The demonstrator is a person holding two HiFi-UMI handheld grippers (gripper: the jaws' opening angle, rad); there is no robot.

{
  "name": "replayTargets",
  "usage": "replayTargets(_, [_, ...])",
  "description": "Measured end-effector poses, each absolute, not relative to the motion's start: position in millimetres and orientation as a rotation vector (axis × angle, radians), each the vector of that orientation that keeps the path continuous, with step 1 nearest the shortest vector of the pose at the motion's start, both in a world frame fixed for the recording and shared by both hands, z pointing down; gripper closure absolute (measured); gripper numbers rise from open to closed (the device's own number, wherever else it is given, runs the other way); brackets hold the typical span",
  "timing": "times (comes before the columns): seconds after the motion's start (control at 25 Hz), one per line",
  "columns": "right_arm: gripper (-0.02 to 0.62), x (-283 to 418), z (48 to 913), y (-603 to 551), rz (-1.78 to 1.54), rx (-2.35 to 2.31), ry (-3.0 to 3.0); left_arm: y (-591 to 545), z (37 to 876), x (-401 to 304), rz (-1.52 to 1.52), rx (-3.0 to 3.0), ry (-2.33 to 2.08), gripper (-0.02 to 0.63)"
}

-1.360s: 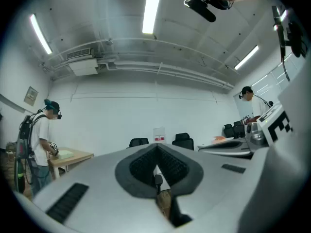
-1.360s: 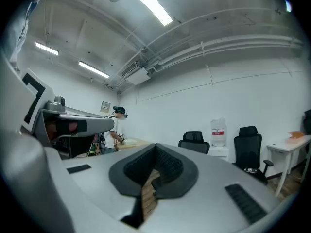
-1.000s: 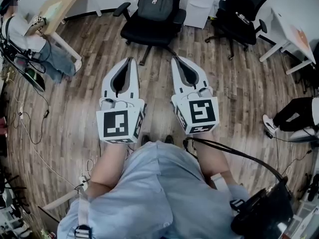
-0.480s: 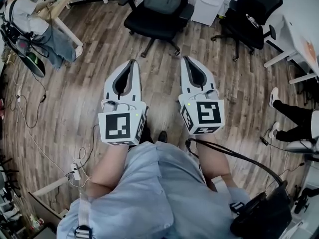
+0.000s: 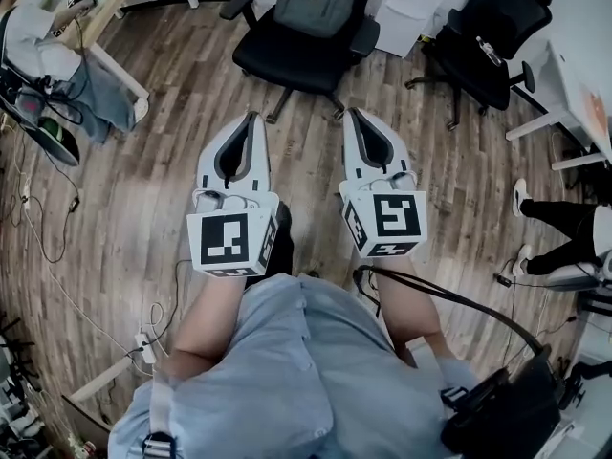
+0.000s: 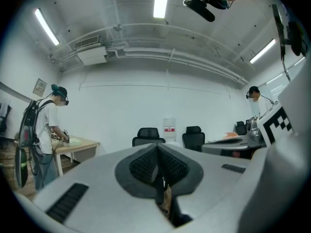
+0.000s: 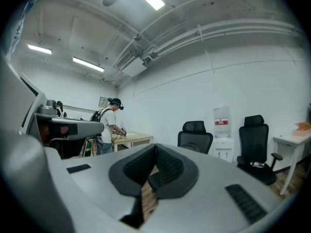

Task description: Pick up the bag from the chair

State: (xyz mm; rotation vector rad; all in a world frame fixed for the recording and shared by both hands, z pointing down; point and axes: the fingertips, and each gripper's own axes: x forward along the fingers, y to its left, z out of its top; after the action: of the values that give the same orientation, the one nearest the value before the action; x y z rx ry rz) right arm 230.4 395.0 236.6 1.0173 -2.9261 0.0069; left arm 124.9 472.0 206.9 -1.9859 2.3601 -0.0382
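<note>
1 boxy, seemingly fabric bag [image 5: 314, 0], black chair [image 5: 287, 62]

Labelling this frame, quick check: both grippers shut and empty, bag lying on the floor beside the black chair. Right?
Not quite. The head view shows the bag resting on the black chair, not on the floor beside it. The rest holds: the left gripper and right gripper are both shut and empty, as each gripper view confirms.
</note>
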Motion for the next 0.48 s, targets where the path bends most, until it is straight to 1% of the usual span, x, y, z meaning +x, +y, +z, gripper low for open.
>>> replayTargets(0.32, [0.594, 158.5, 202.8, 321.0, -0.074, 1.076, -2.934, 397.5, 179.2, 49.8, 0.028, -1.999, 2.302, 0.604])
replayTargets(0.48, [0.594, 136.4, 192.3, 293.7, -0.104, 1.114, -2.930, 368.2, 170.8, 23.7, 0.045, -2.008, 2.275, 0.604])
